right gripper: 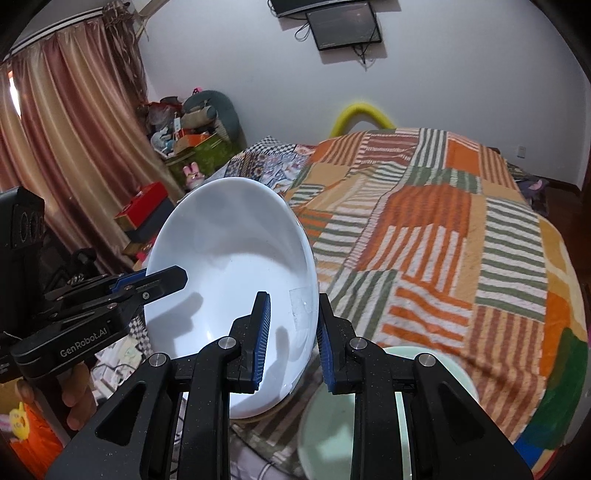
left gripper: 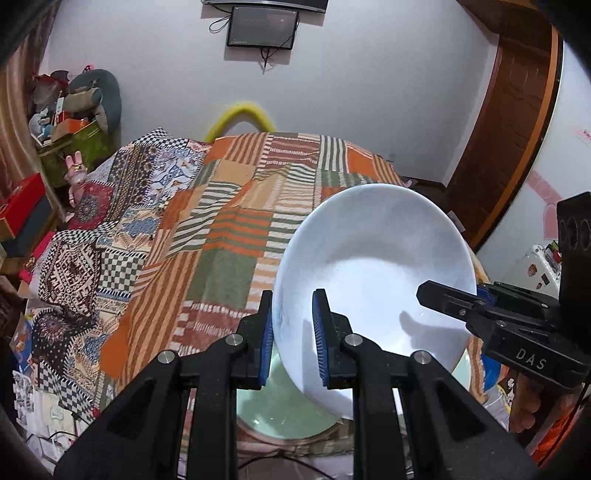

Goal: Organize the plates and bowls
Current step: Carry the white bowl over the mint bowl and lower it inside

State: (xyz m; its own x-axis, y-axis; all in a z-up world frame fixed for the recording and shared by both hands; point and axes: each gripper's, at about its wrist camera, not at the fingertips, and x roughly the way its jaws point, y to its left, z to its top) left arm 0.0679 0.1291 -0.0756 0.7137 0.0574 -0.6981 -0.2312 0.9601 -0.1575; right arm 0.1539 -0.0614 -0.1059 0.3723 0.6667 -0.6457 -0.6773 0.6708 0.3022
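A white bowl [left gripper: 376, 266] is held tilted in the air between both grippers. My left gripper [left gripper: 293, 339] straddles its left rim, one finger inside and one outside. My right gripper [right gripper: 293, 341] straddles the opposite rim of the same bowl [right gripper: 229, 266]. Each gripper also shows in the other's view, the right one [left gripper: 476, 306] at the bowl's right rim and the left one [right gripper: 147, 284] at its left rim. A pale green dish [left gripper: 280, 417] lies below the bowl on the bed edge; it also shows in the right wrist view [right gripper: 332, 432].
A bed with a striped orange, green and white patchwork blanket [right gripper: 436, 243] fills the space ahead. Boxes and clutter [left gripper: 70, 129] stand at the far left by a curtain [right gripper: 66, 147]. A dark screen [left gripper: 262, 27] hangs on the wall.
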